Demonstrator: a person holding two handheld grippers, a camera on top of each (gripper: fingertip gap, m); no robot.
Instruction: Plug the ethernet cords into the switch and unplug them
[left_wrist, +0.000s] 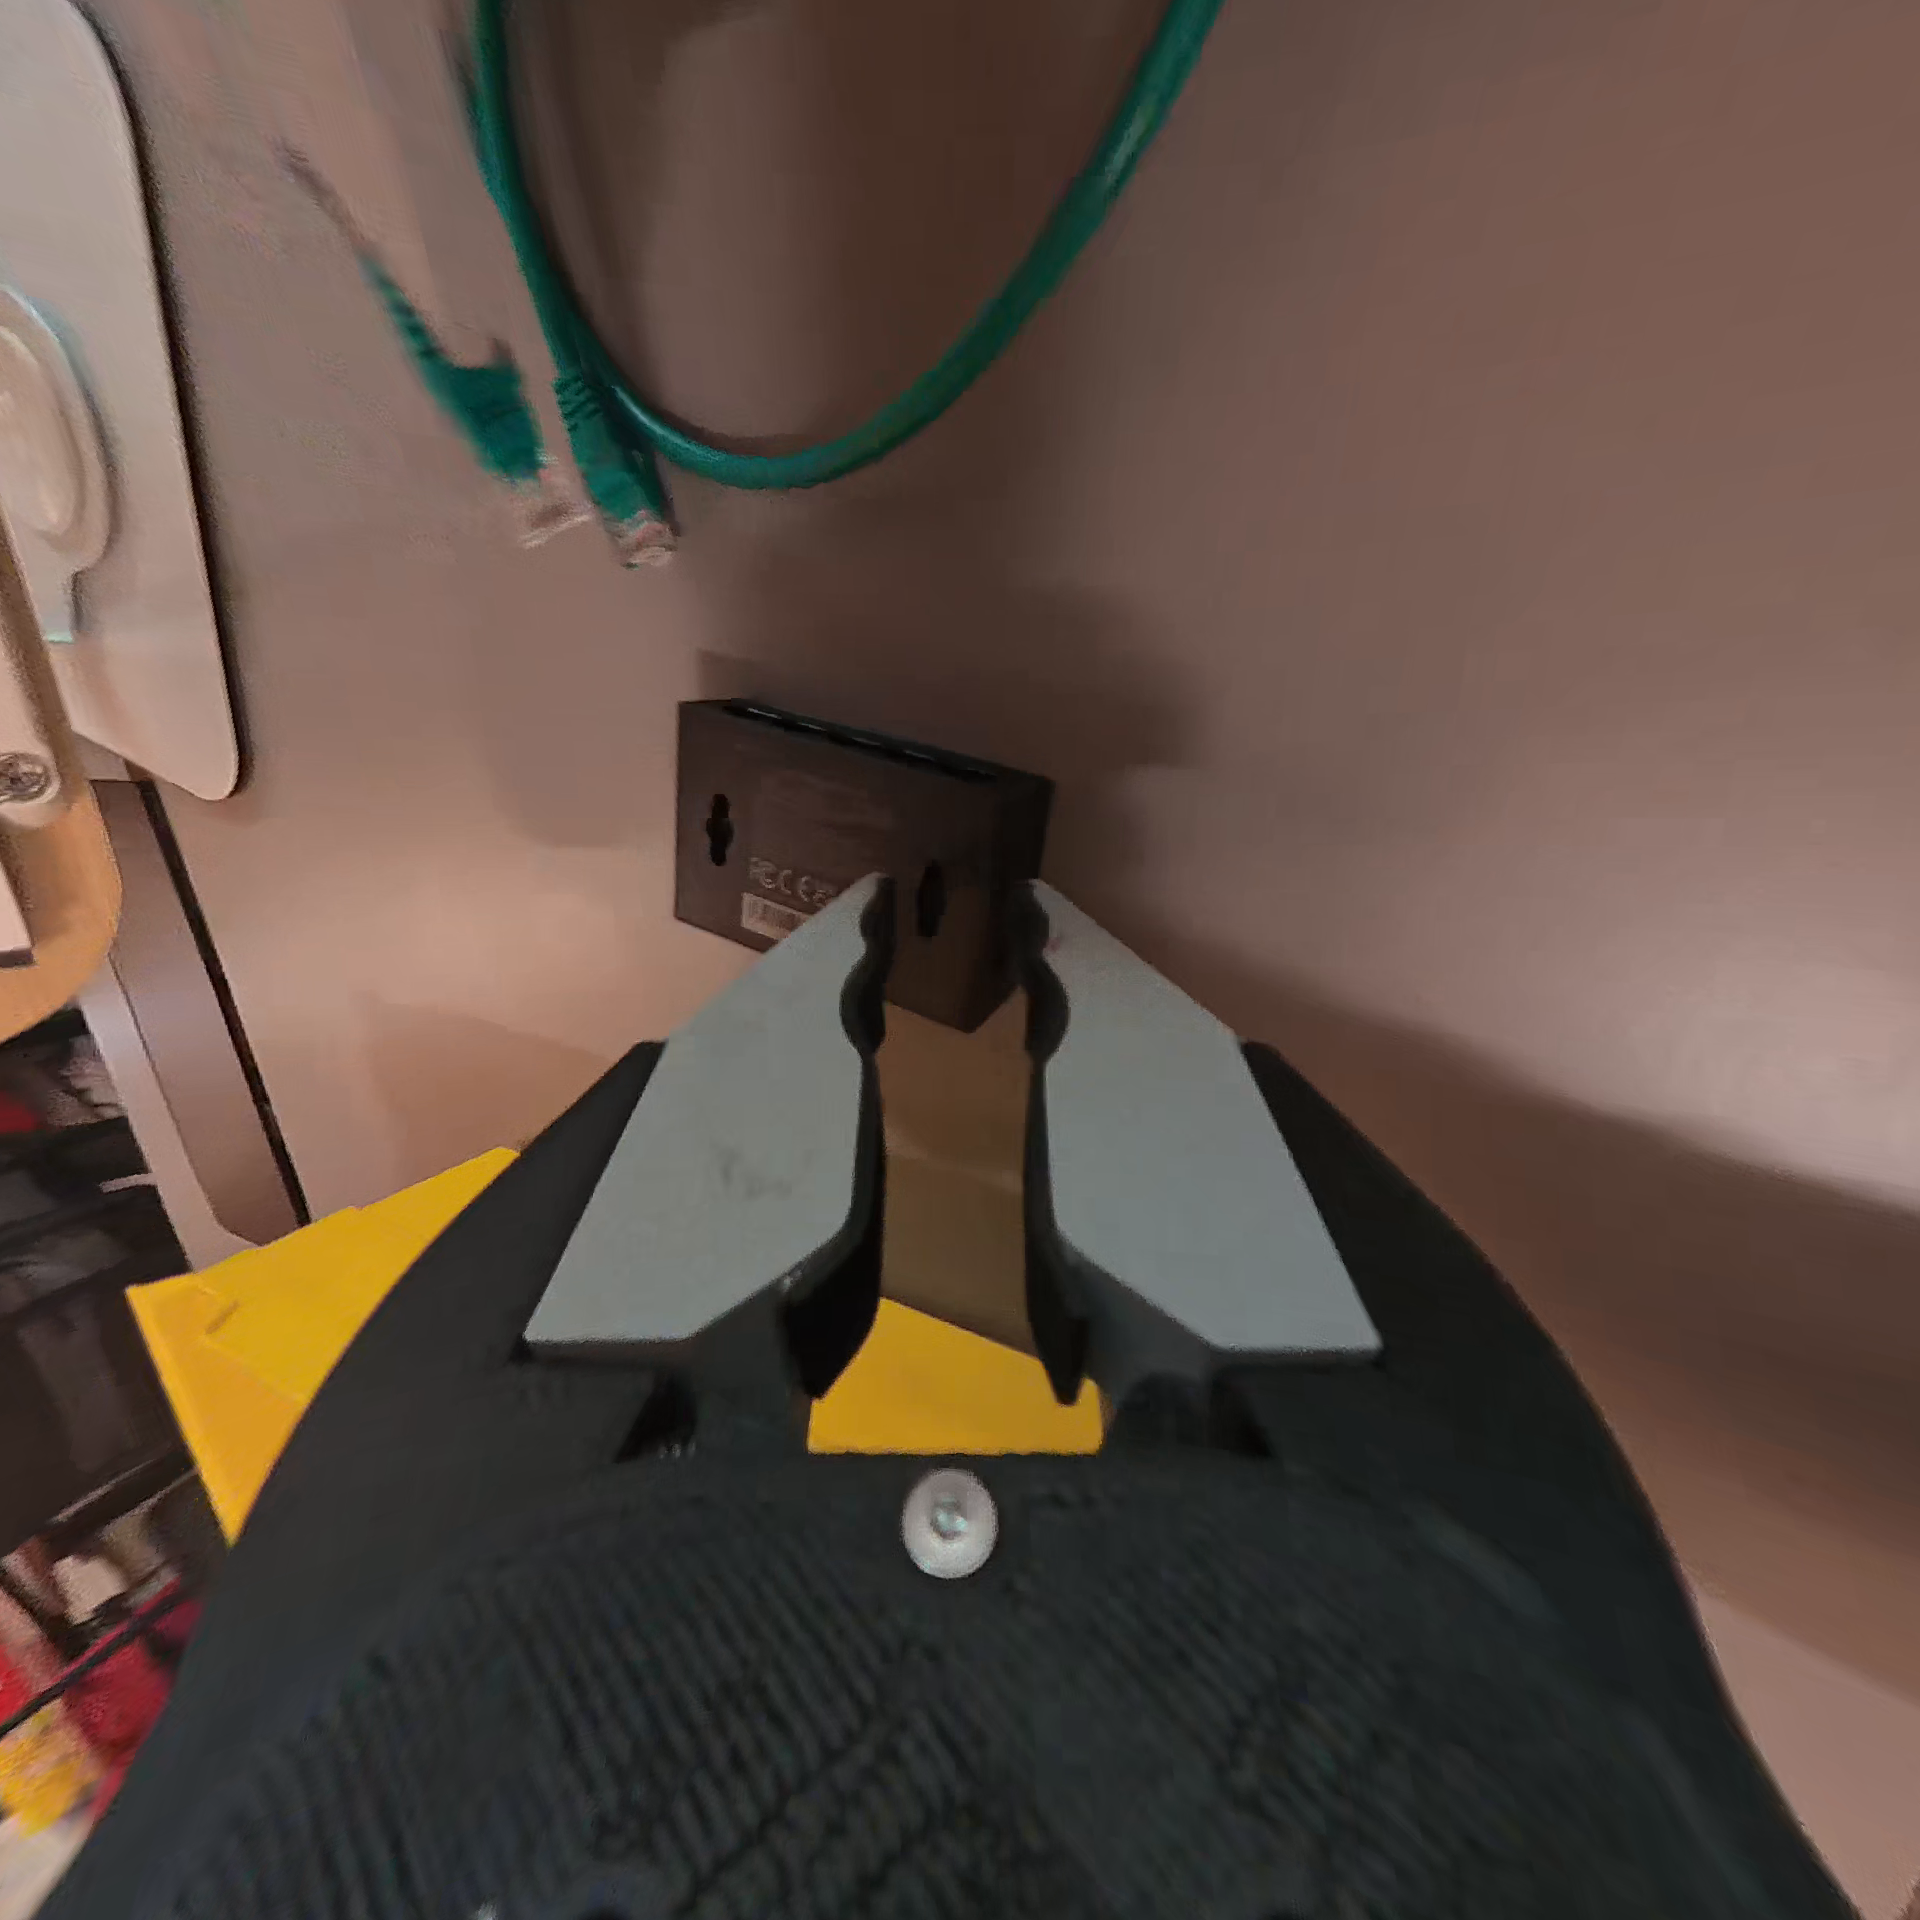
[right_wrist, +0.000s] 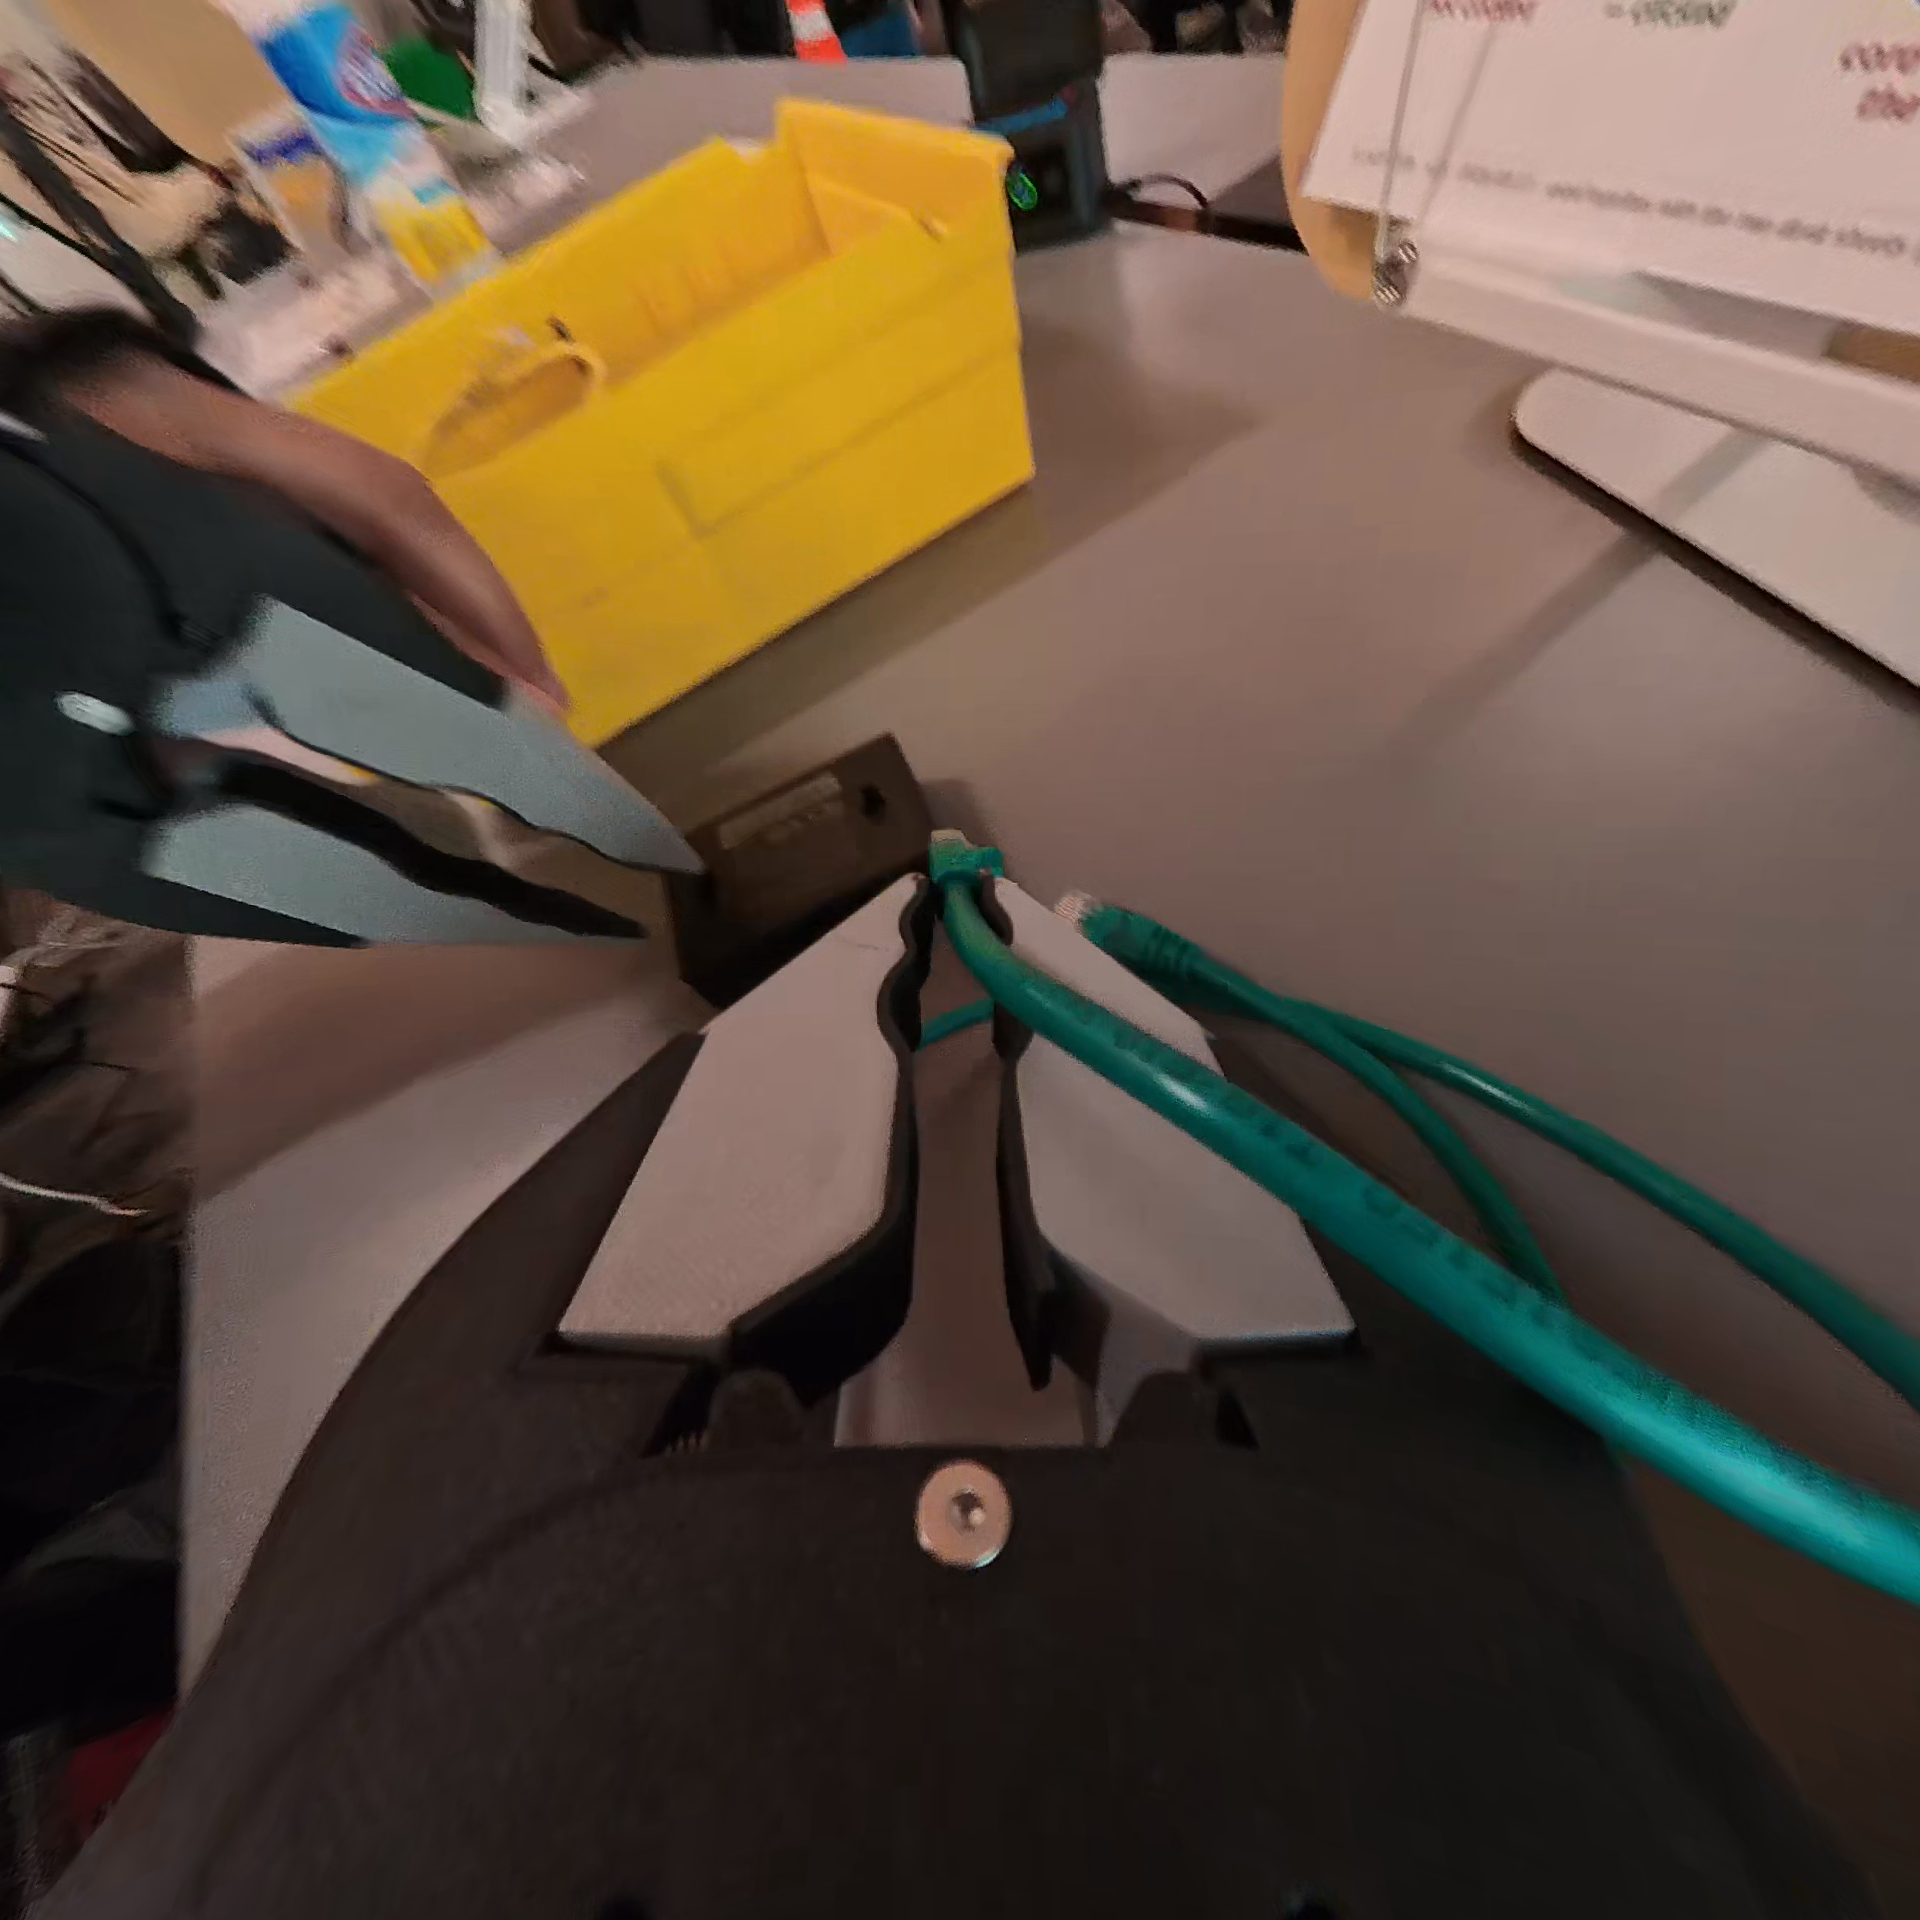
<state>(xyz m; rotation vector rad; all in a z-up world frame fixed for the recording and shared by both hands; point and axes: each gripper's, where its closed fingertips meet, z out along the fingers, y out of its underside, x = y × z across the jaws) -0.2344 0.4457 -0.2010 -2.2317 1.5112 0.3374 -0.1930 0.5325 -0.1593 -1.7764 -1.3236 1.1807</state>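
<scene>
On the grey worktop (right_wrist: 1351, 727), beside the yellow bin (right_wrist: 727, 436), the left gripper (left_wrist: 951, 914) reaches in level, its fingers (left_wrist: 790, 1039) clenched around one end of the black switch (left_wrist: 831, 821). The right gripper (right_wrist: 961, 894) points at the switch's other side, fingers (right_wrist: 810, 1091) pinching a green ethernet cord (right_wrist: 1299, 1153) just behind its plug (right_wrist: 961, 857). A second green cord's plug (right_wrist: 1101, 920) hangs loose nearby.

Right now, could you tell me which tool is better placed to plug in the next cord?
Likely the right tool: it already grips a green cord behind its plug, beside the black switch. The left tool straddles the switch's end, steadying it.
</scene>
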